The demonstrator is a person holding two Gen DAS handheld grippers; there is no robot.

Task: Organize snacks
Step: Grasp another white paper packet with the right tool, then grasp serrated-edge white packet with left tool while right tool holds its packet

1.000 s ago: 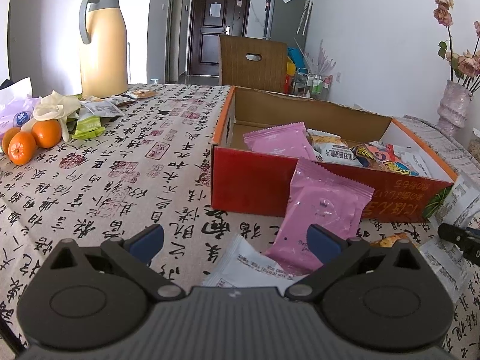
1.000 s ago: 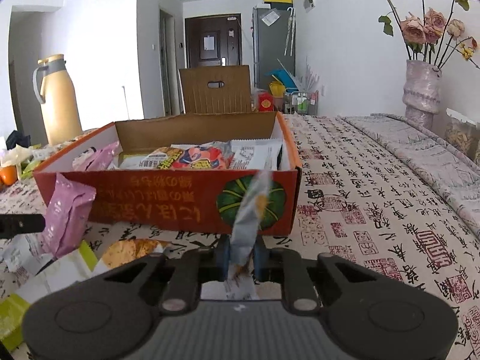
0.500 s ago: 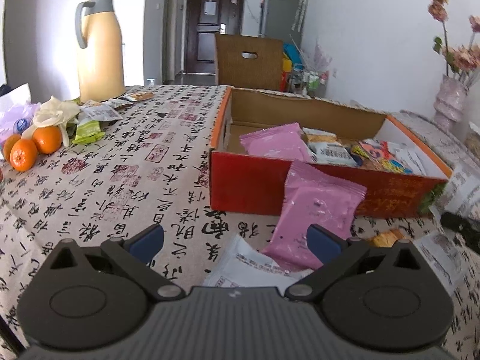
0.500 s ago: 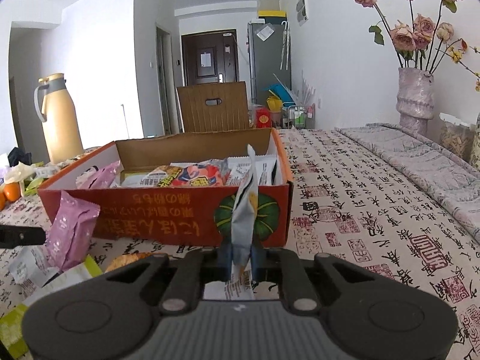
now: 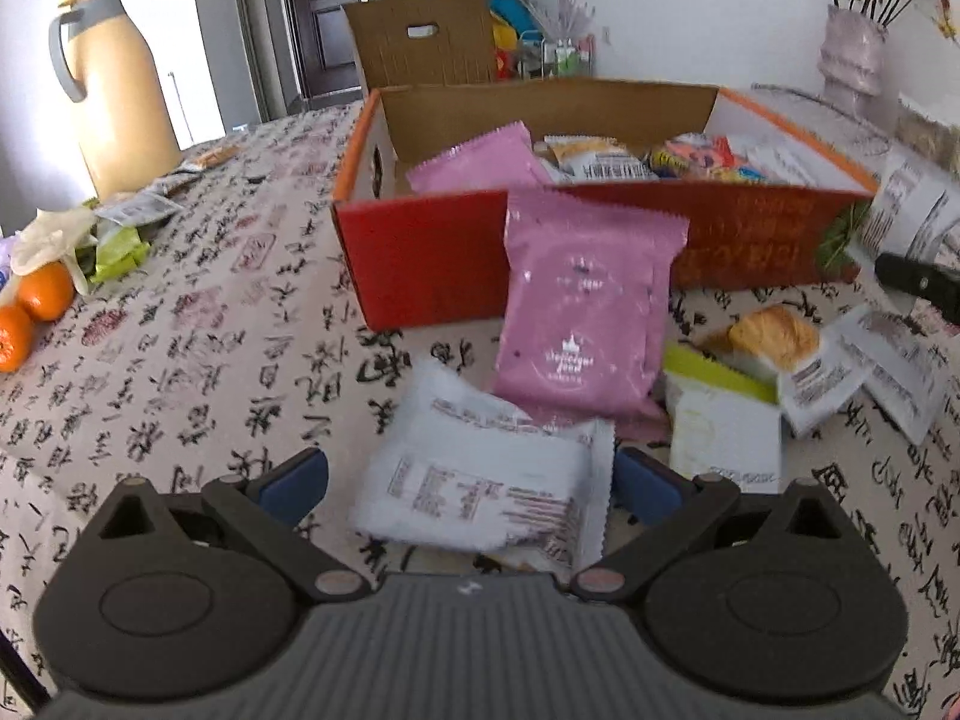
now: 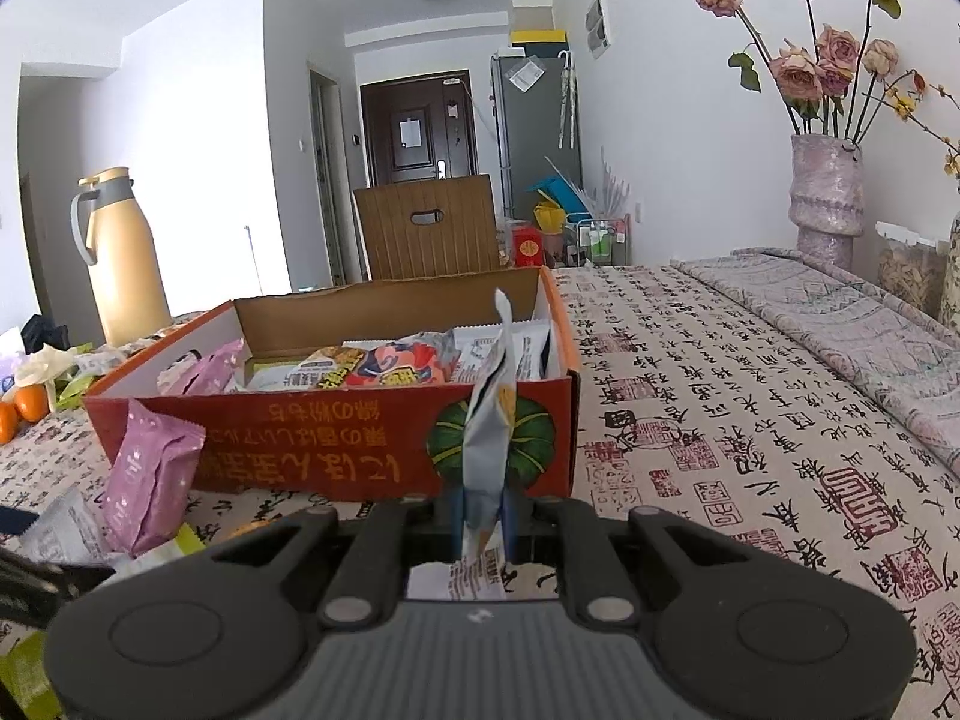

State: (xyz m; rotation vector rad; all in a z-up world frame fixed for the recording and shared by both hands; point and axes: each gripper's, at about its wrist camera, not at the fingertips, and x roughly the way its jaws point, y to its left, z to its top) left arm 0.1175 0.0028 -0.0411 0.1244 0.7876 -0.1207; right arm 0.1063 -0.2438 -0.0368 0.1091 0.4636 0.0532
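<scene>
A red cardboard box (image 5: 432, 258) holds several snack packets and stands mid-table; it also shows in the right wrist view (image 6: 312, 456). My left gripper (image 5: 471, 480) is open, low over a white snack packet (image 5: 480, 486) that lies between its fingers. A pink packet (image 5: 585, 306) leans on the box front. A bread packet (image 5: 780, 348) and other white packets lie to the right. My right gripper (image 6: 483, 516) is shut on a white-blue snack packet (image 6: 489, 420), held upright in front of the box's right end.
A yellow thermos (image 5: 114, 90) stands at the far left, with oranges (image 5: 36, 306) and wrappers near it. A vase of flowers (image 6: 825, 198) stands at the far right. A brown chair back (image 6: 429, 228) is behind the box.
My left gripper has moved forward and down, so the white packet now lies between its open fingers. My right gripper has lifted its packet higher in front of the box.
</scene>
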